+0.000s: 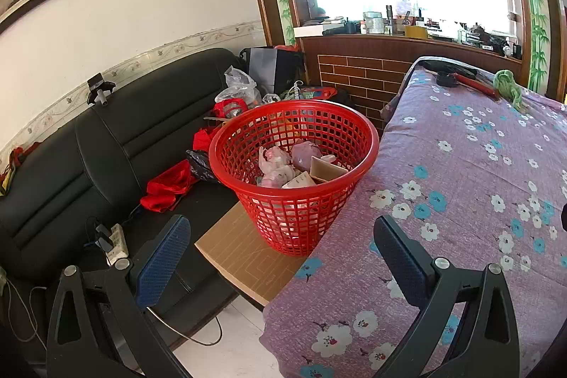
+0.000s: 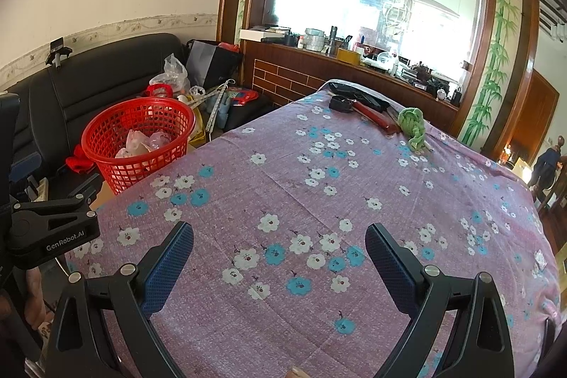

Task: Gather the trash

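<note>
**A:** Start at your left. What do you have there?

**B:** A black sofa (image 1: 117,144) against the wall, strewn with red cloth (image 1: 166,186) and a clear plastic bag (image 1: 237,85). Just right of it stands the red mesh basket (image 1: 294,172), on a cardboard box (image 1: 244,254) and touching the edge of the bed. It already holds trash (image 1: 283,165): crumpled pinkish plastic bags and a couple of small cartons.

**A:** And your left gripper (image 1: 283,257)?

**B:** It hangs short of the basket, fingers spread wide with nothing between the pads. From the right wrist view you can see its body just off the bed's left edge.

**A:** So which step are you on?

**B:** By my reading, you are between pieces, with both tools free and the basket part filled. Moving right, the floral bedspread (image 2: 283,193) lies bare beneath your right gripper (image 2: 280,257), which also stands wide apart and holds nothing.

**A:** What calls for the next move, then?

**B:** At the far end of the bed lie a crumpled green wad (image 2: 413,126), a red-handled tool (image 2: 372,116) and a round black object (image 2: 340,103). The green wad looks the likeliest trash, though I cannot tell what it is. You would need to reach your right gripper well forward, close on it lightly since it looks soft, then carry it left to the basket.
</note>
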Motion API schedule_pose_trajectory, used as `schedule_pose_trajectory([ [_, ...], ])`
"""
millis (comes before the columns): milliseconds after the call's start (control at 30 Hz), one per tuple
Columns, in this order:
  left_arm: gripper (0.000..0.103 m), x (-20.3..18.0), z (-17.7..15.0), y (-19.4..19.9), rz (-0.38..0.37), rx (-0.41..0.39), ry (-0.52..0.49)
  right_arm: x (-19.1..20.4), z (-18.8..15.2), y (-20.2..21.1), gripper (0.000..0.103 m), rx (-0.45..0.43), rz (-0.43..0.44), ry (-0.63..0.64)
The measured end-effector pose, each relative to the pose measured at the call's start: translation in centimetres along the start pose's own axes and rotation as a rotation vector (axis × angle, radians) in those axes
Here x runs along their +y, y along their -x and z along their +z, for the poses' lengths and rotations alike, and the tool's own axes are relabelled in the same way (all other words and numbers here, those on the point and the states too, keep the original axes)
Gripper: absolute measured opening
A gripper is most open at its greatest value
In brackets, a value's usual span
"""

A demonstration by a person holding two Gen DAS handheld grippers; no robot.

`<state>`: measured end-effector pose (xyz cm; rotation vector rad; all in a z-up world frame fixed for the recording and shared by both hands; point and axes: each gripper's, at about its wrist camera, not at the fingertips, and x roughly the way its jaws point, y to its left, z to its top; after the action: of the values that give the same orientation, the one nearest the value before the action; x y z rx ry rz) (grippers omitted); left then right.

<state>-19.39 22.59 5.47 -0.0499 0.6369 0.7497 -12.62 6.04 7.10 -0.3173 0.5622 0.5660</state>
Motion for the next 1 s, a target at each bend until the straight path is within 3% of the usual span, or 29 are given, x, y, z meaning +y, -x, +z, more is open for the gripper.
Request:
schedule_pose_trajectory([
  [1000,0.103,0.0,-0.03,-0.05,-0.001,0.003,0.001,0.19,0.01,-0.02,0.099,0.002,-0.001,0.003],
])
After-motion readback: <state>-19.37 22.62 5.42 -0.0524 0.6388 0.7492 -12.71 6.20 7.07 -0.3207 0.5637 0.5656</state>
